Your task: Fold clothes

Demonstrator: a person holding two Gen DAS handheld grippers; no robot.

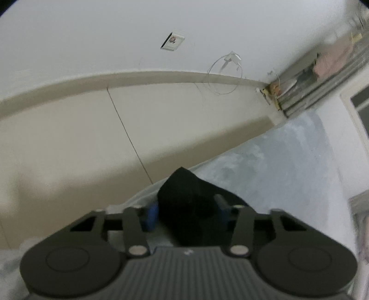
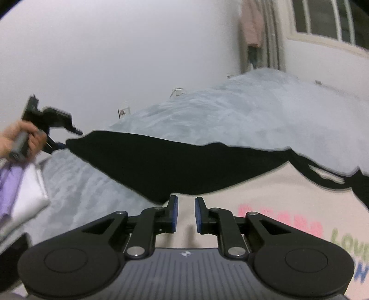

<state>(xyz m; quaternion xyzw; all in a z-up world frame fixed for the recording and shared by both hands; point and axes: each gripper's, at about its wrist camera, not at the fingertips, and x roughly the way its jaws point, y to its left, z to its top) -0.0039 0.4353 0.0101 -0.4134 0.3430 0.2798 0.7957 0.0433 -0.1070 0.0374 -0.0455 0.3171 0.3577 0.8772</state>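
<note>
A black garment [image 2: 161,166] lies spread across the grey-blue bed cover [image 2: 230,115], partly over a cream garment with coloured letters [image 2: 276,203]. Its left corner reaches my left gripper [image 2: 55,140], which a hand [image 2: 13,138] holds at the bed's left side. In the left wrist view that bunched black corner [image 1: 184,191] sits between the blue pads [image 1: 151,217] of my left gripper [image 1: 188,212], whose jaws stand apart around it. My right gripper [image 2: 185,214] hovers over the cream garment, just short of the black hem, slightly open with nothing between its pads.
A folded pile of purple and white clothes [image 2: 23,191] rests on the bed at the left. The bed's edge drops to a beige tiled floor [image 1: 69,150]. White wall with a socket [image 1: 173,41], a pink cloth [image 2: 252,23] hanging by the window [image 2: 322,18].
</note>
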